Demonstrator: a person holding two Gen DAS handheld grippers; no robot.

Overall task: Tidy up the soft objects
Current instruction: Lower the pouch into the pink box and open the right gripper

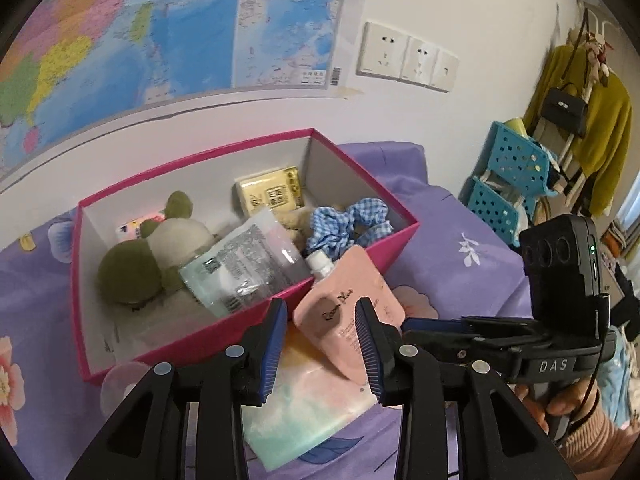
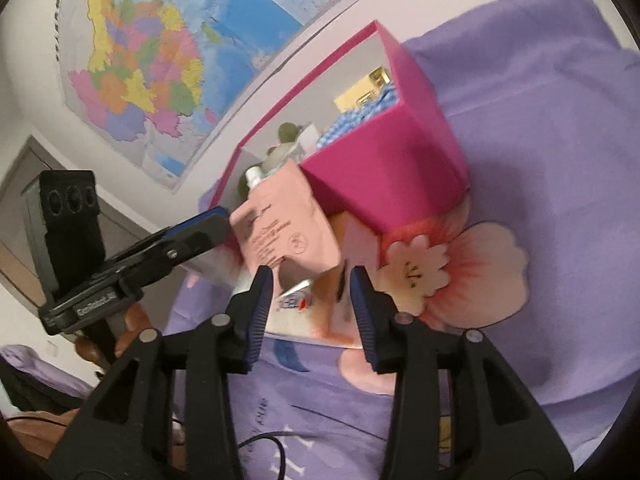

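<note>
A pink box (image 1: 348, 268) stands open on the purple bed. Inside lie a green and grey plush toy (image 1: 132, 268), a clear packet (image 1: 244, 264), a yellow packet (image 1: 272, 194) and a blue checked scrunchie (image 1: 344, 224). A pink spouted pouch (image 1: 340, 308) leans on the box's front wall, its white cap over the rim. My left gripper (image 1: 322, 322) is open around the pouch's lower part, with a gap at the left pad. My right gripper (image 2: 312, 284) is open just below the pouch (image 2: 280, 228), over a flat pastel packet (image 2: 320, 316) on the sheet. The left gripper's (image 2: 218, 220) tip sits at the pouch's edge.
A map (image 1: 160, 28) and wall sockets (image 1: 408, 56) are behind the box. Blue perforated baskets (image 1: 508, 176) and a rack with a mustard coat (image 1: 592, 128) stand at the right. The right gripper (image 1: 416, 326) and a hand (image 1: 560, 404) are close beside my left fingers.
</note>
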